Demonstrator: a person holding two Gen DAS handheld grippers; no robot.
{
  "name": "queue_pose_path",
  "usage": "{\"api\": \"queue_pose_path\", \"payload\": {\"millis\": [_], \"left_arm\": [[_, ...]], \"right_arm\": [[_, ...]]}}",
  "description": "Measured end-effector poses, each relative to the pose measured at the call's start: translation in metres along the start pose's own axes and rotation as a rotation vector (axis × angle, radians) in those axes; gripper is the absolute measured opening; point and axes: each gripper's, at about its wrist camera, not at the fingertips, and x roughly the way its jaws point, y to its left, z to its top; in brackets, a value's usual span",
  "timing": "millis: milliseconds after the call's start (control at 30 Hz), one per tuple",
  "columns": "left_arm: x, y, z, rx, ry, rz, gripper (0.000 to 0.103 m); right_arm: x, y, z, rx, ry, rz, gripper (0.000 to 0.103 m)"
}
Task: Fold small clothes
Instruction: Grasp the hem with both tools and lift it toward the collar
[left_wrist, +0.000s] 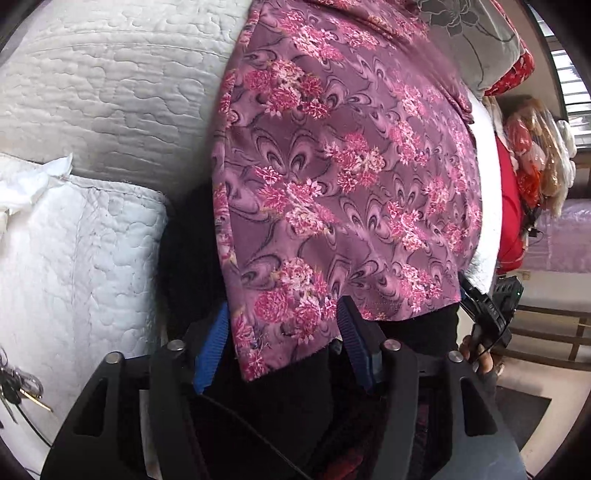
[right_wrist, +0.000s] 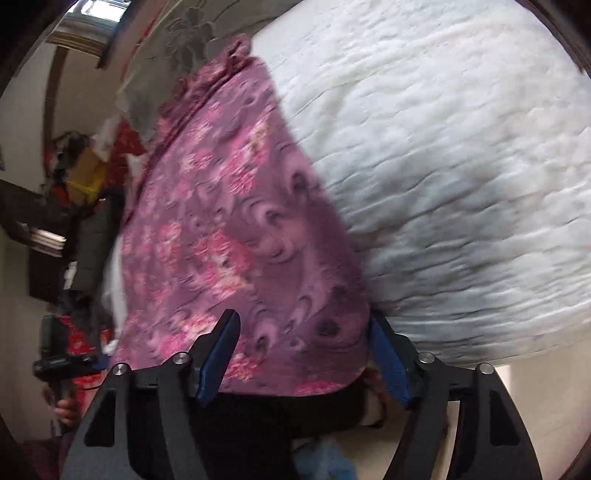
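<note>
Left wrist view shows a purple garment with pink flowers (left_wrist: 332, 177) spread flat over a white quilted bed cover (left_wrist: 110, 85). Its near hem hangs over the bed edge, in front of dark fabric. The left gripper (left_wrist: 282, 332) has its blue-padded jaws apart, with a corner of that hem lying between them; the pads do not look pressed on the cloth. At the left a folded white quilt (left_wrist: 85, 258) carries a crumpled white tissue (left_wrist: 29, 184), and a bunch of keys (left_wrist: 18, 384) lies below it. At the right edge a hand holds the right gripper's handle.

Right wrist view, blurred, shows the same garment (right_wrist: 229, 221) on the bed cover (right_wrist: 461, 166). The right gripper (right_wrist: 303, 350) stands with jaws wide, straddling the hem without clamping it. A hand (right_wrist: 66, 406) shows far left.
</note>
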Motion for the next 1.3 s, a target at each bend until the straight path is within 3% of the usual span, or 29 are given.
{"api": "queue_pose_path", "payload": {"millis": [33, 67, 100, 167, 400, 500, 933, 1300], "left_arm": [[-0.001, -0.002, 0.0, 0.007, -0.003, 0.027, 0.025], [-0.002, -0.002, 0.0, 0.015, -0.006, 0.038, 0.015], [-0.003, -0.001, 0.0, 0.014, -0.001, 0.019, 0.004], [-0.007, 0.003, 0.001, -0.018, 0.01, -0.069, 0.004], [-0.047, -0.002, 0.018, -0.033, -0.129, -0.288, 0.004], [-0.062, -0.001, 0.03, -0.038, -0.193, -0.349, 0.004], [-0.086, 0.01, 0.099, -0.094, -0.331, -0.426, 0.004], [-0.088, 0.018, 0.201, -0.153, -0.426, -0.437, 0.004]], "right_arm": [[0.004, 0.001, -0.001, -0.013, 0.017, -0.011, 0.042], [0.009, 0.002, -0.003, -0.032, 0.038, -0.021, 0.021], [0.012, 0.002, -0.004, -0.035, 0.047, -0.01, 0.015], [0.005, 0.008, -0.004, -0.048, 0.005, 0.022, 0.011], [-0.051, 0.051, 0.013, -0.124, -0.149, 0.152, 0.01], [-0.065, 0.063, 0.025, -0.134, -0.182, 0.197, 0.01], [-0.063, 0.109, 0.093, -0.115, -0.267, 0.276, 0.01], [-0.023, 0.131, 0.192, -0.058, -0.32, 0.298, 0.01]]}}
